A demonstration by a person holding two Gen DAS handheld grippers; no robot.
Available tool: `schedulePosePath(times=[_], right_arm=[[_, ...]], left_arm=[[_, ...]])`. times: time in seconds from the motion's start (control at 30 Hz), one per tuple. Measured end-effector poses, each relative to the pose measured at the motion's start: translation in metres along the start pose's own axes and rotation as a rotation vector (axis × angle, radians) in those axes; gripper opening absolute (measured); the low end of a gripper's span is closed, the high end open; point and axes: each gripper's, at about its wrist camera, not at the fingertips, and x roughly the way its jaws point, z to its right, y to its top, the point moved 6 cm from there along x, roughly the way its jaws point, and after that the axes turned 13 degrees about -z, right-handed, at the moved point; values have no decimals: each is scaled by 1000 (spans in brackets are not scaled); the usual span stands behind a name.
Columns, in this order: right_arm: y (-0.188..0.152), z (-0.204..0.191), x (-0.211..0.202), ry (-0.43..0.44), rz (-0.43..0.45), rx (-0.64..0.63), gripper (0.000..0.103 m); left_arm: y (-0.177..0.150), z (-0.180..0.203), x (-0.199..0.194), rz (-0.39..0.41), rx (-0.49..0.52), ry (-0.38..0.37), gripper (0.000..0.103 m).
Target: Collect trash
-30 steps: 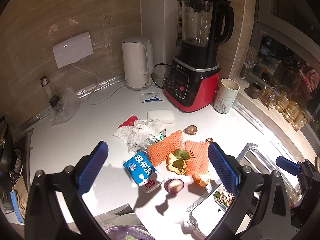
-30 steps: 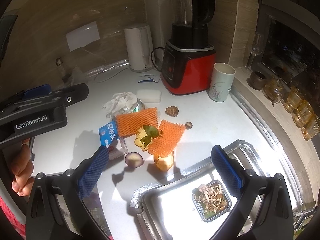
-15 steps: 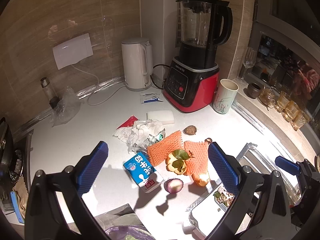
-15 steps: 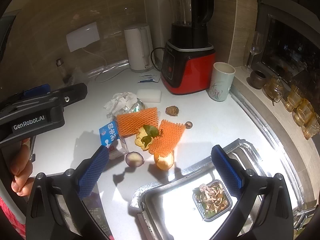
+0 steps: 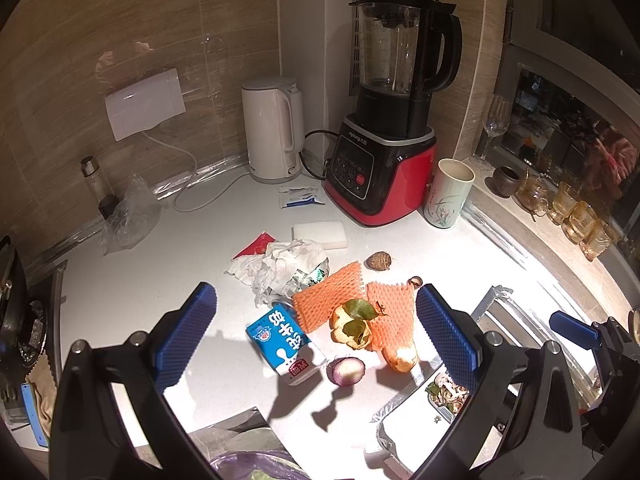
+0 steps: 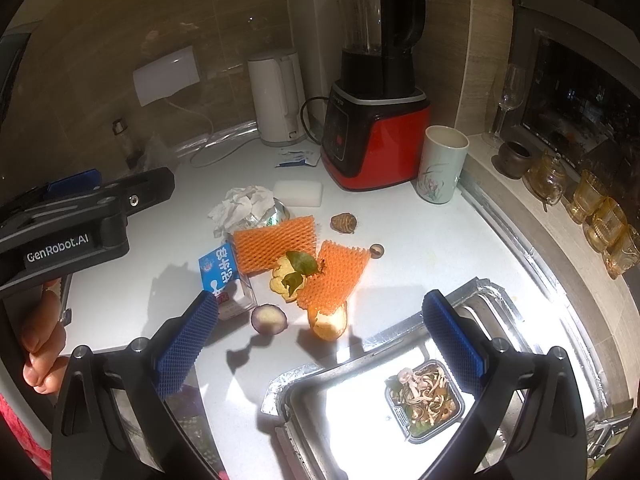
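Both tongs are held wide open and empty above the white desk (image 5: 132, 292), nothing being gripped by the left tongs (image 5: 316, 336) or the right tongs (image 6: 320, 340). The trash is found ahead of and below both: a blue milk carton (image 5: 286, 344), its long axis running away and to the left, a cut purple fruit half (image 5: 346, 371), orange peel (image 5: 352, 330) and two orange foam nets (image 5: 328, 300), with crumpled paper (image 5: 280, 264) beyond. The carton is judged nearer the left tongs, the peel (image 6: 290, 278) nearer the right.
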Motion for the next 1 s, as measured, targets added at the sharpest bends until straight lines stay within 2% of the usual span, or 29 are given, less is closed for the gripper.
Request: schedulePosePath(times=[0.73, 0.87, 1.0], right_arm=[[-1, -1, -1, 14, 1, 3, 101], [-4, 1, 3, 36, 1, 3, 101], [-9, 3, 13, 62, 3, -14, 101]], left_arm=[[1, 1, -3, 5, -2, -2, 96], [0, -3, -1, 13, -9, 16, 96], [-10, -12, 13, 2, -27, -12, 96]])
